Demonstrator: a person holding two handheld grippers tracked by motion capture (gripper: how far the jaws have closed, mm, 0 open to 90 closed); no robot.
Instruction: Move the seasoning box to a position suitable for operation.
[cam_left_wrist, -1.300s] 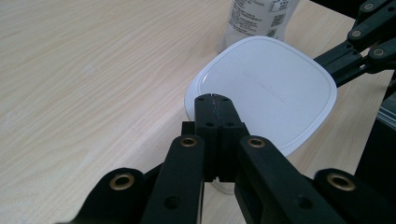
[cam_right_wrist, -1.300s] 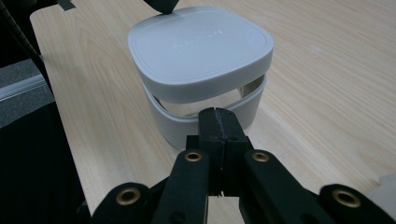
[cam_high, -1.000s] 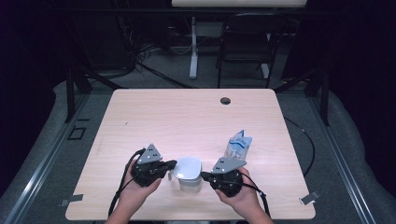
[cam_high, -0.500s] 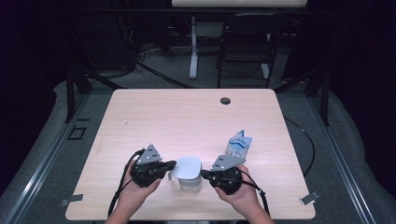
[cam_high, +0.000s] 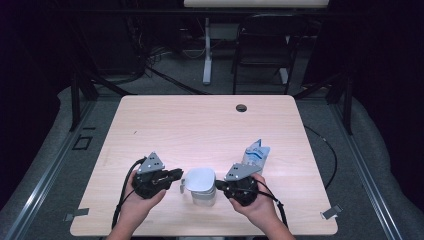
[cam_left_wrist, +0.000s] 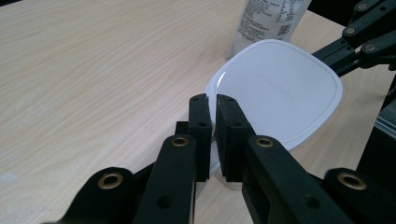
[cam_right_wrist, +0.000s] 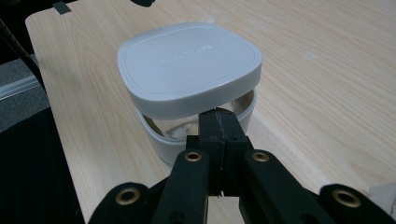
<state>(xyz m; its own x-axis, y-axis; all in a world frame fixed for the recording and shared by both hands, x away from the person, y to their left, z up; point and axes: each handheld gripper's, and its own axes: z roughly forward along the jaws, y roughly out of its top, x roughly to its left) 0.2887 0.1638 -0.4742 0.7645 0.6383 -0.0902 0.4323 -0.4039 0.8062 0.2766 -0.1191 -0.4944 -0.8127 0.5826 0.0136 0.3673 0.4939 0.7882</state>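
A white square container (cam_high: 203, 197) stands near the table's front edge, and its white lid (cam_high: 200, 179) sits raised over a clear band (cam_right_wrist: 177, 126). My left gripper (cam_high: 176, 176) lies level at the lid's left side. Its jaws have just been opening, and a thin slit now parts the pads (cam_left_wrist: 201, 121). The lid's near edge (cam_left_wrist: 280, 88) sits right at the tips, and I cannot tell whether they touch it. My right gripper (cam_high: 219, 186) comes in from the right. Its jaws (cam_right_wrist: 219, 116) are pressed together on the container's near rim (cam_right_wrist: 161, 142).
A clear bottle with a blue label (cam_high: 257, 154) stands just behind the right gripper and also shows past the lid as bottle (cam_left_wrist: 271, 18). A dark cable hole (cam_high: 241, 107) lies at the far edge of the wooden table (cam_high: 200, 130). A chair stands beyond.
The left gripper has eased slightly to the left, off the lid's side. The container and the right gripper have kept still.
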